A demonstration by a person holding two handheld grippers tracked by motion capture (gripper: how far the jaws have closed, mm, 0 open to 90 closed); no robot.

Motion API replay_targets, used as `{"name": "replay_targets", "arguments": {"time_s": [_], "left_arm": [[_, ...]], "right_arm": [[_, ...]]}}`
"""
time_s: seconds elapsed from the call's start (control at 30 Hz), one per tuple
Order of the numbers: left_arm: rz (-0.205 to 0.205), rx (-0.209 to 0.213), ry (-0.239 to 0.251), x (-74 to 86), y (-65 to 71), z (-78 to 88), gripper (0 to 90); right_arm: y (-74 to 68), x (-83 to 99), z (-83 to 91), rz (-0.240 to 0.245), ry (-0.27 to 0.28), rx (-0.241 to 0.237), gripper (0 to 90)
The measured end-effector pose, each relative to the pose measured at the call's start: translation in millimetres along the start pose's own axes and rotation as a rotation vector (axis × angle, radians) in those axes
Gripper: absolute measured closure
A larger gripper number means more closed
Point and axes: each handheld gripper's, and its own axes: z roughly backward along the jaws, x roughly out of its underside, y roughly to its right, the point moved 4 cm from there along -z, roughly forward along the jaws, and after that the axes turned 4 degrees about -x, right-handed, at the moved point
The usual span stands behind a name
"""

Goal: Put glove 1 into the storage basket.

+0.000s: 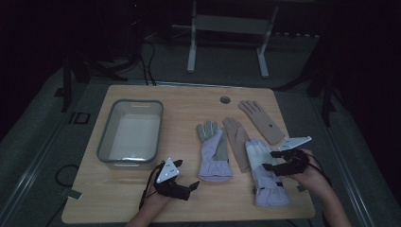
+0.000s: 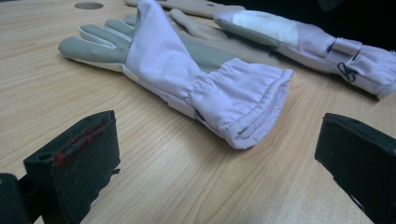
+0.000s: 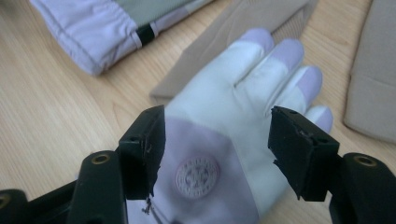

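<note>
While my right gripper [image 3: 217, 154] hovers with its jaws wide open and empty over the lilac and white padded glove [image 3: 224, 154] lying near the right front of the pale wooden counter [image 2: 154, 182], I should come straight down and pinch one fold. My left gripper [image 2: 217, 168] waits open and empty too. I cannot read the round badge [image 3: 197, 177].

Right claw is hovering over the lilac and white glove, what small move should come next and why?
Probably lower the right claw straight down and close on the lilac and white padded glove. Its jaws stand open on either side of the glove's back by the round logo patch, not pressing it, so nothing is gripped yet.
</note>
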Motion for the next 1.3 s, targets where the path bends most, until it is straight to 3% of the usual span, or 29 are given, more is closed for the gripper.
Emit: {"name": "replay_targets", "arguments": {"time_s": [0.23,0.5,0.57,0.67,0.73,0.93,1.1,1.3], "left_arm": [[0.004,0.006,0.002,0.0,-0.5,0.3,0.1],[0.001,0.005,0.001,0.0,-0.2,0.2,0.1],[-0.001,0.005,0.001,0.0,-0.1,0.2,0.1],[0.001,0.006,0.000,0.0,-0.2,0.1,0.1],[0.000,0.006,0.000,0.0,-0.2,0.1,0.1],[0.002,0.005,0.000,0.0,-0.3,0.0,0.1],[0.002,0.006,0.000,0.0,-0.4,0.1,0.1],[0.006,0.004,0.000,0.0,-0.6,-0.2,0.1]], "right_arm": [[1.8,13.5,-4.6,0.015,-0.058,0.017,36.8],[1.4,28.7,-25.1,0.015,-0.136,-0.016,37.5],[2.8,32.3,-30.0,0.003,-0.163,-0.025,42.8],[3.0,35.0,-32.6,-0.016,-0.162,-0.077,56.7],[0.6,35.6,-31.6,-0.006,-0.165,-0.078,61.7],[-3.6,36.0,-26.4,-0.042,-0.150,-0.052,69.5],[-1.9,38.9,-14.9,-0.096,-0.102,-0.073,72.6],[-0.7,32.8,6.0,-0.130,-0.040,-0.048,74.2]]}}
